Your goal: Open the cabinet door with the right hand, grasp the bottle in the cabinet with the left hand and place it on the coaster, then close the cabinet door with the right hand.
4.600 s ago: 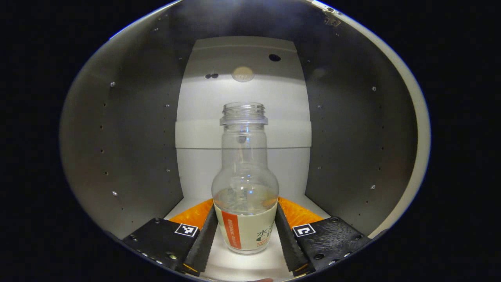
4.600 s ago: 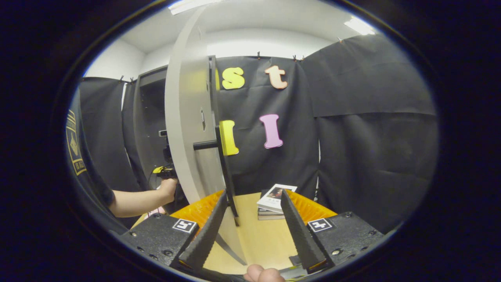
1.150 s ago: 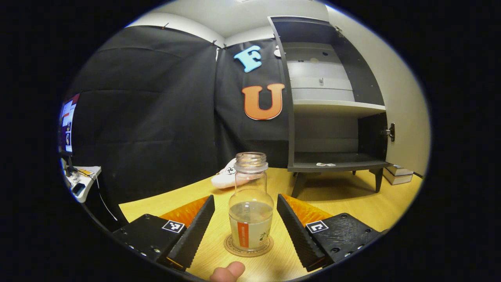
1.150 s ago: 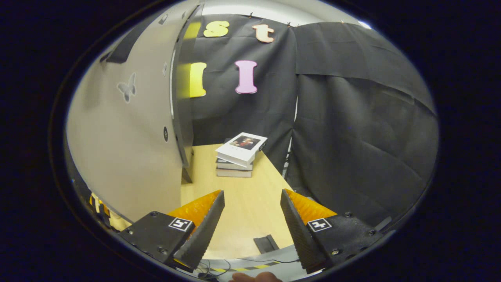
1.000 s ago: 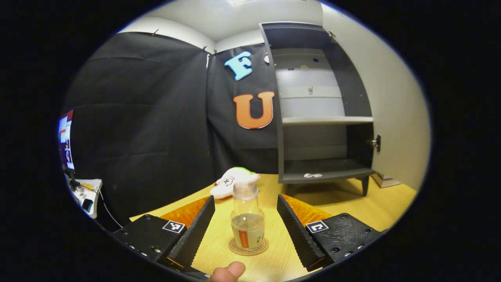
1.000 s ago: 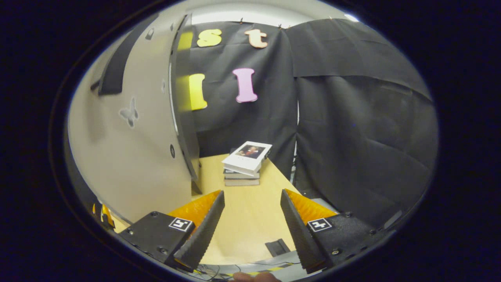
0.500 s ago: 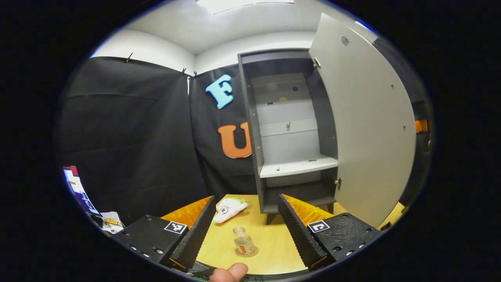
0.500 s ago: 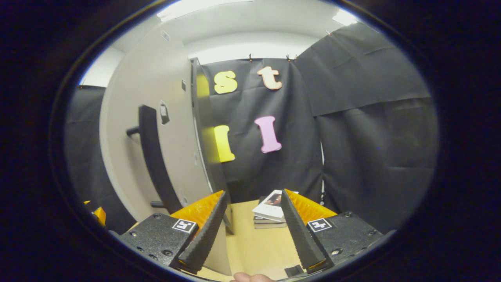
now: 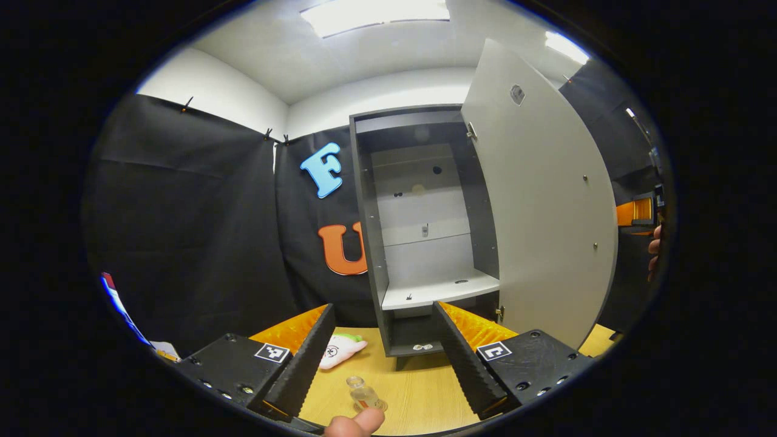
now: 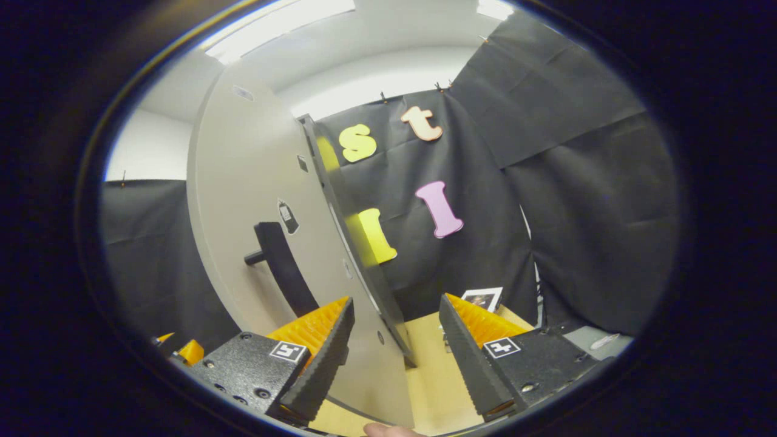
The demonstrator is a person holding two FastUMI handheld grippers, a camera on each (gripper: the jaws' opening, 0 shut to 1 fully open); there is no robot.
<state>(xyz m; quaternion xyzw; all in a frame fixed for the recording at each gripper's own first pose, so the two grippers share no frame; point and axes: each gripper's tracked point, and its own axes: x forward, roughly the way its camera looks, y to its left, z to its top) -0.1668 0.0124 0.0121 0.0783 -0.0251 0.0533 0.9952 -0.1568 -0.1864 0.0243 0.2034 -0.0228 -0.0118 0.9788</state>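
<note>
So in the left gripper view the left gripper [image 9: 383,358] sits with its jaws spread wide and nothing between them, well back from the table. The bottle [image 9: 362,391] is standing upright on the coaster [image 9: 377,405] down on the light wood table [image 9: 425,394], small and low between the two fingers but not touching either one; it's open-topped with a bit of clear liquid and a label with an orange stripe. A thumb tip [image 9: 358,422] pokes in at the bottom edge just in front of it. Farther back there's a white plush toy [image 9: 340,351] lying on the table near the foot of the dark grey cabinet [image 9: 370,243]. The cabinet door [image 9: 540,200] is swung open, hinged on the cabinet's right side, and the pale shelf [image 9: 437,292] inside looks bare apart from a couple of tiny specks I can't make out. At the far right edge of that view you can see a hand [image 9: 654,255] beyond the door. In the right gripper view the right gripper [image 10: 394,358] is also wide open and gripping nothing, with the door's outer face right in front of it; the dark bar door handle [image 10: 282,267] is up and to the left of the fingers, not between them. A stack of books [image 10: 479,300] sits on the table behind the door's edge
</note>
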